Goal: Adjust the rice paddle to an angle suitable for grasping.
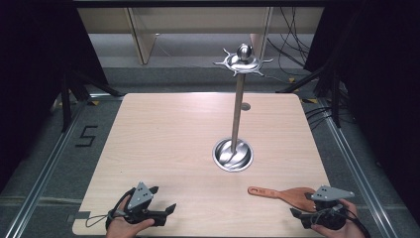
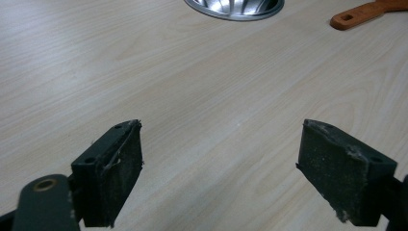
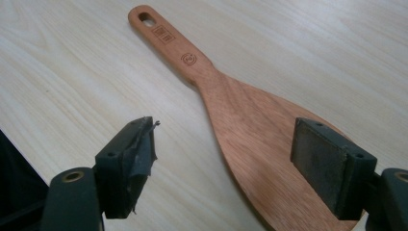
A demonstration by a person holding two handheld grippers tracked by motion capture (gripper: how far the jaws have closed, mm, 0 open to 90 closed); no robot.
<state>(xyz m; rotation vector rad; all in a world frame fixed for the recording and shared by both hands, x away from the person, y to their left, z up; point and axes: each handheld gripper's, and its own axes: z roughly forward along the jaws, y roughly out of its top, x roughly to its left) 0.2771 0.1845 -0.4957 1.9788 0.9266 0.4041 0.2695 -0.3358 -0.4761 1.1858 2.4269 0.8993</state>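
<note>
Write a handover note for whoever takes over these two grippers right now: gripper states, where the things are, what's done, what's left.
Left gripper: open, empty, resting over bare table at the near left edge.
Right gripper: open, jaws standing either side of the wooden spatula blade, not pressing on it.
The spatula lies flat near the right front edge, its handle with the hanging hole pointing left.
Metal hanging stand: upright mid-table on its round base, hooks at the top bare.
Done: the right gripper is lined up on the spatula.
Left, probably: grip it, lift it, hang it on a hook.

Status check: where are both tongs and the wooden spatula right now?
Left tongs open, empty, over bare table. Right tongs open over wooden spatula, not gripping. Spatula flat, handle toward metal stand. Nothing in the way.
</note>
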